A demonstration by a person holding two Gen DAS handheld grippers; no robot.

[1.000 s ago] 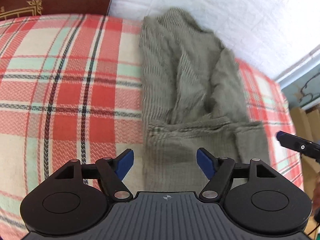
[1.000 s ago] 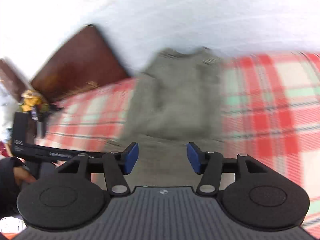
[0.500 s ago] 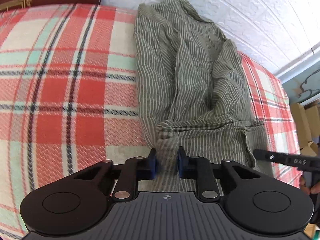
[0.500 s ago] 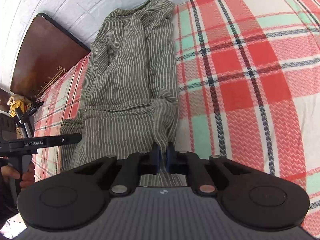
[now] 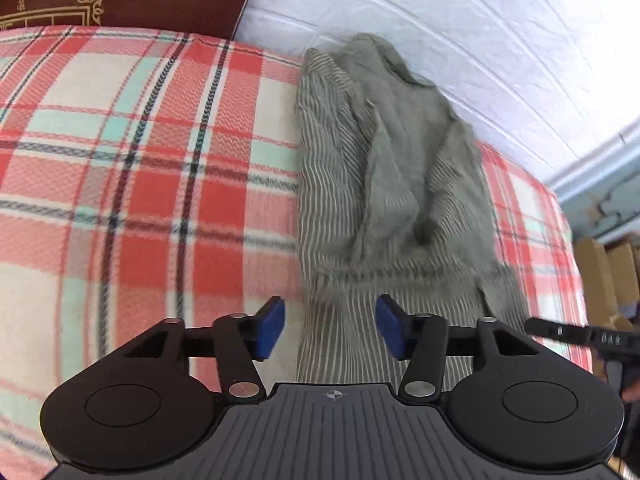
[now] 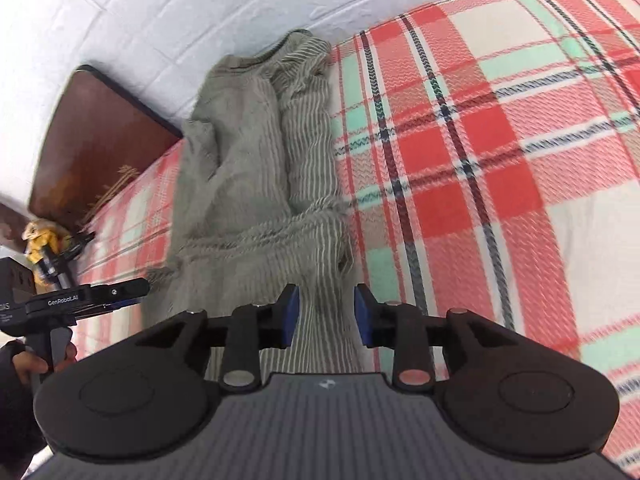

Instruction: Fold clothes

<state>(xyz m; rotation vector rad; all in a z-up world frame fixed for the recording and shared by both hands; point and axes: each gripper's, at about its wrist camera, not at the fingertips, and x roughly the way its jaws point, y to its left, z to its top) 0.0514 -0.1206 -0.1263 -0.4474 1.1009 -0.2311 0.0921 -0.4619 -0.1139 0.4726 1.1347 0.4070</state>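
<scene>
In the left wrist view, the left gripper (image 5: 330, 330) stands with its blue pads apart and nothing between them. It hovers over the near left edge of the striped green garment (image 5: 384, 184). This garment lies on the plaid blanket (image 5: 140, 184) as a long narrow strip that runs away from the camera toward the white wall (image 5: 460, 40). Its sides are already turned in, and a band of cloth lies across it near the grippers. At the far right, one finger of the right gripper (image 5: 560, 330) enters the picture. Some cardboard boxes (image 5: 608, 272) stand beyond the bed; what they hold cannot be seen.

In the right wrist view, the right gripper (image 6: 325, 316) is also spread, with a narrower gap, and only loose cloth lies below it, not pinched. It is over the near right edge of the same garment. The left gripper (image 6: 124, 290) appears at the left, held by a hand (image 6: 28, 360). A dark headboard (image 6: 96, 140) stands behind.

The scene fits two stages: the near end was just laid down, or the grippers are about to take it. If a grip comes, I think each gripper should catch all layers at its own corner, at the same height, so the strip stays straight. The cloth is soft and wrinkled, so one layer can slip out. No container holds the garment.
</scene>
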